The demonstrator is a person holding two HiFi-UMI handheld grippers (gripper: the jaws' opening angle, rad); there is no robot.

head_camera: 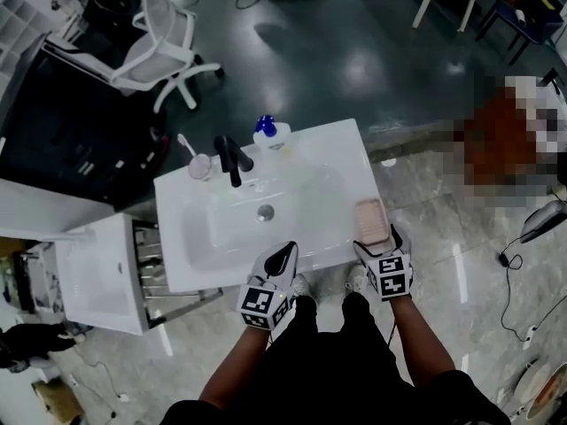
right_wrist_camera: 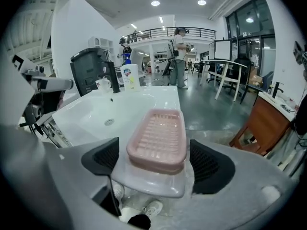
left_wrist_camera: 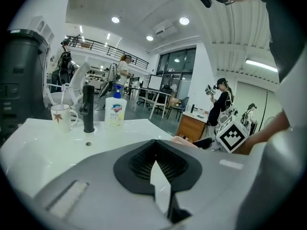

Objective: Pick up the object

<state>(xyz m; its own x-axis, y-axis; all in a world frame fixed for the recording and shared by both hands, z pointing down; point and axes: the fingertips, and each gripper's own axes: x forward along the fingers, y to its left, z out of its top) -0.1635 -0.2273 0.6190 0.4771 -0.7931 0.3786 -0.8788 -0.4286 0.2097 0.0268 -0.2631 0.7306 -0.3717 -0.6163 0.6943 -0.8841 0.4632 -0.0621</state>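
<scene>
Soap dish [right_wrist_camera: 157, 135] between parted right tool [right_wrist_camera: 156, 163] jaws; unclear in head view.

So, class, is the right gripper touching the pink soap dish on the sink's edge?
Apart. The right gripper view shows the right gripper with its pads either side of the soap dish, a thin gap at each side.

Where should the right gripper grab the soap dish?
Grip across its two long sides at the near end, coming in from the sink's front edge. The soap dish lies flat, running lengthwise away from the right gripper, whose open jaws flank it.
</scene>
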